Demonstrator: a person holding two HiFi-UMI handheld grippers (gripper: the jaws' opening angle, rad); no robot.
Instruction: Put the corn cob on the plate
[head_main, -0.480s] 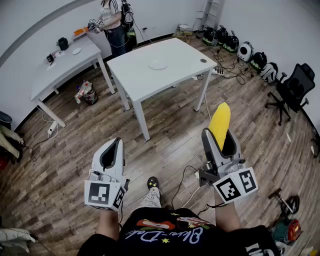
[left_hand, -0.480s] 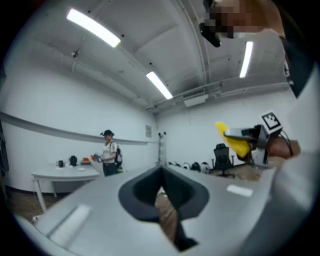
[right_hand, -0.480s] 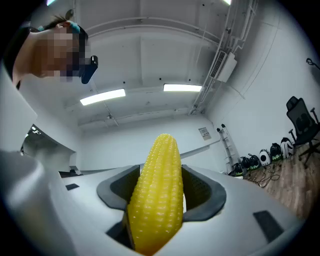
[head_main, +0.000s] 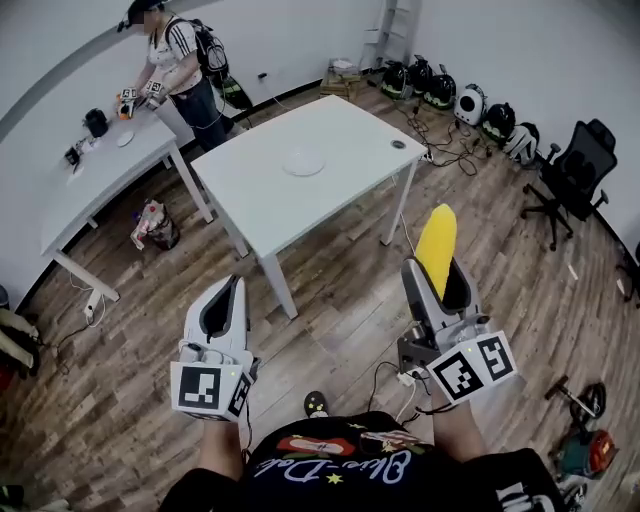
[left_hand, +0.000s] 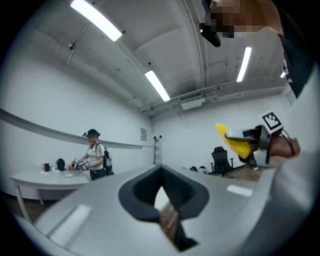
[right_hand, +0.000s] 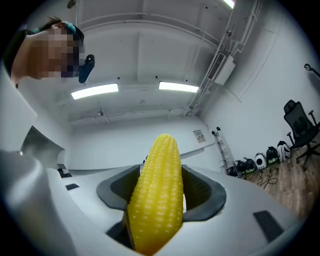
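My left claw (head_main: 233, 288) is closed on nothing: its own view shows the jaws meeting at their tips. That same view catches the corn cob (left_hand: 234, 141) side-on, off to the right, which the right gripper view cannot give. Only the head view shows the plate (head_main: 303, 162). It lies near the middle of the white table (head_main: 350, 120), well in from every edge, with open wooden floor (head_main: 330, 300) between me and the table's near corner. My right claw (head_main: 440, 285) grips the cob, its jaws pressed on both sides. The cob's long axis runs along the jaws. Its tip sticks out past them, pointing ahead and slightly up, well apart from the plate.
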